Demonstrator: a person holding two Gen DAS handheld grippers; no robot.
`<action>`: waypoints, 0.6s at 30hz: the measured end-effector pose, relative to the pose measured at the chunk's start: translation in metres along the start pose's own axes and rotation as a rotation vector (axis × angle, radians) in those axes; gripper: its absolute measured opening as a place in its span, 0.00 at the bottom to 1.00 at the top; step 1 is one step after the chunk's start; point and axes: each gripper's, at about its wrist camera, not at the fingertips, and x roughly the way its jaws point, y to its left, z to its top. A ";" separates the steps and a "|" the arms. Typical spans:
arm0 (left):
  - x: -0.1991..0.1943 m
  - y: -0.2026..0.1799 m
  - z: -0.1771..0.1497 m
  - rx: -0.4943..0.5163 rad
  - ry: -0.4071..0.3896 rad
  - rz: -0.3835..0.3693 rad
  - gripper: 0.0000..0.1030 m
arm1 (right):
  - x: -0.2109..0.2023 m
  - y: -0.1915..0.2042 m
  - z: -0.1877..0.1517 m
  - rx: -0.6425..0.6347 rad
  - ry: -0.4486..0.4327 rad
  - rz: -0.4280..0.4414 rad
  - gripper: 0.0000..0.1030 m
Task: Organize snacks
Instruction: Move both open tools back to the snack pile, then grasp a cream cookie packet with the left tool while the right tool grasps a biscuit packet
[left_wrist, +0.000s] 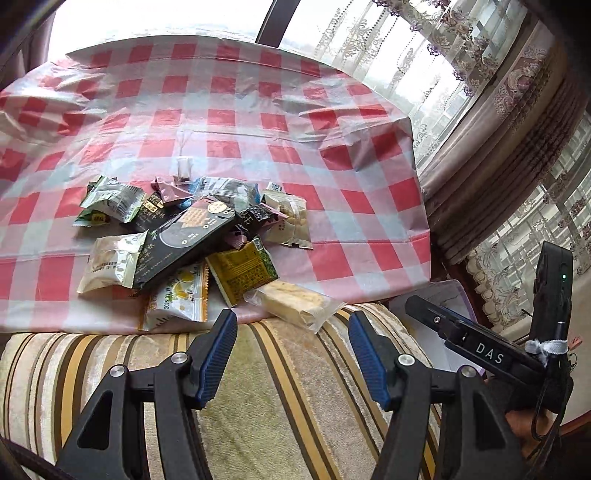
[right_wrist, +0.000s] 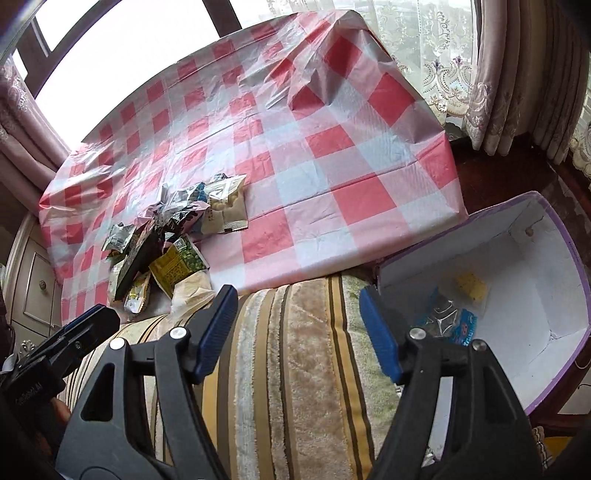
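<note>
it was a home living room: lace curtains (left_wrist: 417, 48) hung at the window behind a checked tablecloth (left_wrist: 258, 122), and a striped plush cushion (left_wrist: 295, 387) lay just before that cloth.

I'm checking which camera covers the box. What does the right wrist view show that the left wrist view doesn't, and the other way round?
Only the right wrist view looks into the white box with the purple rim: a yellow snack and a blue packet lie in it. Only the left wrist view shows the small clear packet beyond the pile. Both show the snack pile, the checked tablecloth, the striped cushion, and the open, empty left gripper and right gripper.
</note>
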 end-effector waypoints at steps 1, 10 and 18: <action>-0.003 0.010 -0.001 -0.018 -0.005 0.013 0.62 | 0.003 0.007 -0.001 -0.018 0.008 0.006 0.70; -0.015 0.084 -0.009 -0.191 -0.003 0.051 0.62 | 0.029 0.055 -0.003 -0.154 0.077 0.019 0.74; -0.010 0.130 -0.007 -0.317 0.013 0.047 0.62 | 0.053 0.086 0.004 -0.251 0.118 0.006 0.75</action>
